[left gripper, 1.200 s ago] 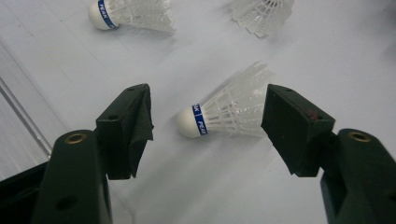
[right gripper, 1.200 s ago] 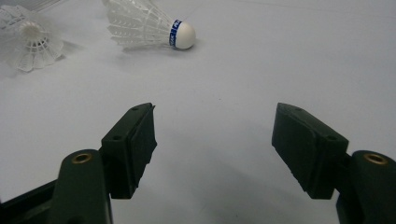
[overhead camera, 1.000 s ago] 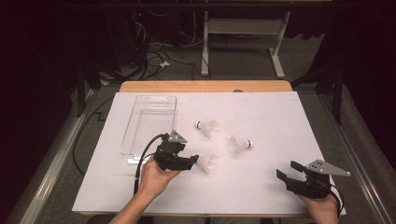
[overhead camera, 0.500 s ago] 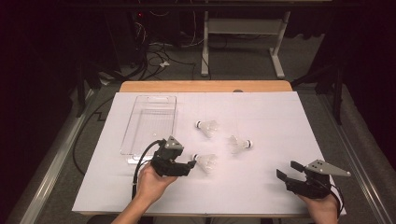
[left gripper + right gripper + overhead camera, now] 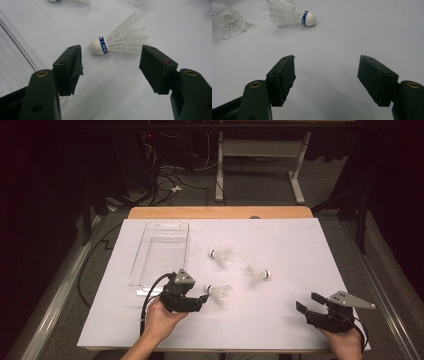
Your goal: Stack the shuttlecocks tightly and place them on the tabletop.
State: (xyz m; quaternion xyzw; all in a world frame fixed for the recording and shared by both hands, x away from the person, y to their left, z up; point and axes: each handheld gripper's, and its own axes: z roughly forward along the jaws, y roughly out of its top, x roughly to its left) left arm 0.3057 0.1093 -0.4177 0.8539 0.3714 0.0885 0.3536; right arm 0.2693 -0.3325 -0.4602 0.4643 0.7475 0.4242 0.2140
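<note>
My left gripper released, jaws wide just short of nearest shuttlecock, clear tray far-left, my right gripper released near table's right edge, open white surface between.

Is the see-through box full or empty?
Empty. The clear box holds nothing; all three shuttlecocks lie outside it on the white table.

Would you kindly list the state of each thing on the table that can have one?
Left claw: open, nothing held.
Right claw: open, nothing held.
Nearest shuttlecock: lying on its side, ungripped.
Middle shuttlecock: on its side.
Far shuttlecock: on its side.
Clear tray: empty, upright.
</note>
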